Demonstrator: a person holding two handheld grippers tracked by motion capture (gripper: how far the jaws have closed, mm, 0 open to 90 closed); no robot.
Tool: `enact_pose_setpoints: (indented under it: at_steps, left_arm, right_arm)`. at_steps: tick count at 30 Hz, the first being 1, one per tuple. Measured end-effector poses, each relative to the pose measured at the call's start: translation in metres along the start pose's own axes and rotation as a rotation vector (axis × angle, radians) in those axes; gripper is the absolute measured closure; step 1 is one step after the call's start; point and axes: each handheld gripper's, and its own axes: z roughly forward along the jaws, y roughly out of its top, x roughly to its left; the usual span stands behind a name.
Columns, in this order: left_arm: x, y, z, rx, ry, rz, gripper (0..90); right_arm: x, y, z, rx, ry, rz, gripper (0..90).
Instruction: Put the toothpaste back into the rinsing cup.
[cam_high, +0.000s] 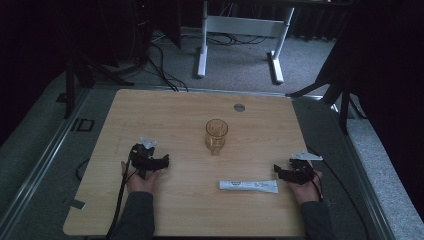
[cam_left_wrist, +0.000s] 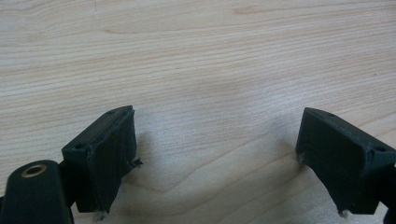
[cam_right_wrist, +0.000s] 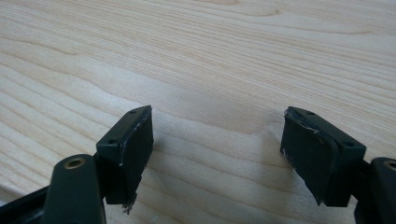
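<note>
- Light wood is what the table (cam_high: 165, 120) is made of, and a person is sitting at it with a gripper in each hand.
- A long white packet (cam_high: 248, 186) is lying flat on the table, near the person's edge and toward the right side.
- The packet is lying sideways, so its long way is running from left to right across the table.
- The right gripper (cam_high: 278, 172) is resting just beside the packet's right end, a little farther up the table. Its jaws are pointing to the left.
- In the right gripper view, the right gripper (cam_right_wrist: 217, 154) is standing wide open, and bare wood is sitting between the jaws. It is holding nothing.
- The left gripper (cam_high: 165, 161) is resting well apart from the packet, over on the left side. Its jaws are pointing to the right.
- In the left gripper view, the left gripper (cam_left_wrist: 215, 156) is wide open too, with nothing in it.
- A clear glass mug (cam_high: 216, 135) with a yellow tint is standing upright near the middle of the table, past the packet. Both grippers are apart from it.
- The right hand is much nearer to the packet, so I am guessing it is the one to go for it. The jaws are needing to come down across the packet's thin way, not along its long way.
</note>
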Motion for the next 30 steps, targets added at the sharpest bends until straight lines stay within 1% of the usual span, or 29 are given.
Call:
enact_pose_setpoints:
  at_steps: [4,5,6,9,10,12,13,14,17,18,19,20,21,23,24,25,26,27,29,30]
  left_arm:
    - [0.000,0.000,0.000,0.001,0.002,-0.001,11.7]
    - [-0.001,0.002,0.002,0.008,0.003,-0.003,10.1]
    - [-0.001,0.002,0.002,0.008,0.003,-0.003,8.7]
    - [0.000,0.003,0.003,0.010,0.003,-0.004,8.7]
    - [0.000,0.003,0.003,0.010,0.003,-0.004,8.8]
    - [0.000,0.003,0.003,0.010,0.004,-0.004,8.9]
    - [0.000,0.003,0.003,0.010,0.004,-0.004,8.9]
    - [0.000,0.003,0.003,0.010,0.004,-0.004,8.9]
    - [-0.001,0.003,0.003,0.009,0.005,-0.006,8.9]
    - [-0.001,0.003,0.003,0.010,0.005,-0.006,8.9]
    - [-0.001,0.002,0.003,0.009,0.005,-0.006,8.9]
    - [-0.001,0.002,0.003,0.009,0.006,-0.006,8.9]
    - [-0.001,0.002,0.003,0.009,0.006,-0.007,8.9]
    - [-0.001,0.002,0.003,0.009,0.008,-0.008,8.9]
    - [-0.001,0.002,0.002,0.009,0.009,-0.009,9.0]
    - [-0.001,0.002,0.002,0.009,0.010,-0.009,9.0]
    - [-0.001,0.002,0.002,0.008,0.010,-0.010,9.1]
    - [-0.001,0.002,0.002,0.008,0.010,-0.010,9.1]
    - [-0.001,0.002,0.002,0.008,0.010,-0.010,9.1]
    - [-0.001,0.002,0.002,0.007,0.010,-0.010,9.1]
  right_arm:
    - [-0.001,0.001,-0.001,0.011,0.007,-0.007,26.4]
    - [-0.001,0.002,-0.003,0.029,0.012,-0.014,30.5]
    - [-0.001,0.003,-0.003,0.039,0.015,-0.017,31.7]
    - [-0.002,0.004,-0.004,0.045,0.025,-0.026,33.3]
    - [-0.003,0.004,-0.005,0.046,0.032,-0.031,35.9]
    - [-0.004,0.003,-0.006,0.045,0.038,-0.030,36.7]
    - [-0.006,0.003,-0.007,0.042,0.058,-0.017,39.7]
    - [-0.006,0.003,-0.007,0.042,0.058,-0.017,39.7]
    - [-0.008,0.001,-0.012,0.052,0.083,-0.018,42.9]
    - [-0.008,0.001,-0.012,0.052,0.083,-0.018,42.9]
    - [-0.008,0.001,-0.013,0.052,0.088,-0.028,43.2]
    - [-0.006,0.002,-0.018,0.058,0.093,-0.051,43.4]
    - [-0.006,0.002,-0.018,0.058,0.093,-0.051,43.4]
    - [-0.004,0.004,-0.022,0.058,0.095,-0.077,43.4]
    - [-0.003,0.008,-0.027,0.057,0.099,-0.097,42.9]
    - [-0.003,0.008,-0.027,0.057,0.099,-0.097,42.9]
    - [-0.002,0.013,-0.032,0.058,0.104,-0.117,42.4]
    - [-0.002,0.013,-0.032,0.058,0.104,-0.117,42.4]
    - [0.000,0.018,-0.036,0.061,0.111,-0.139,42.3]
    - [0.003,0.023,-0.038,0.067,0.115,-0.167,42.3]
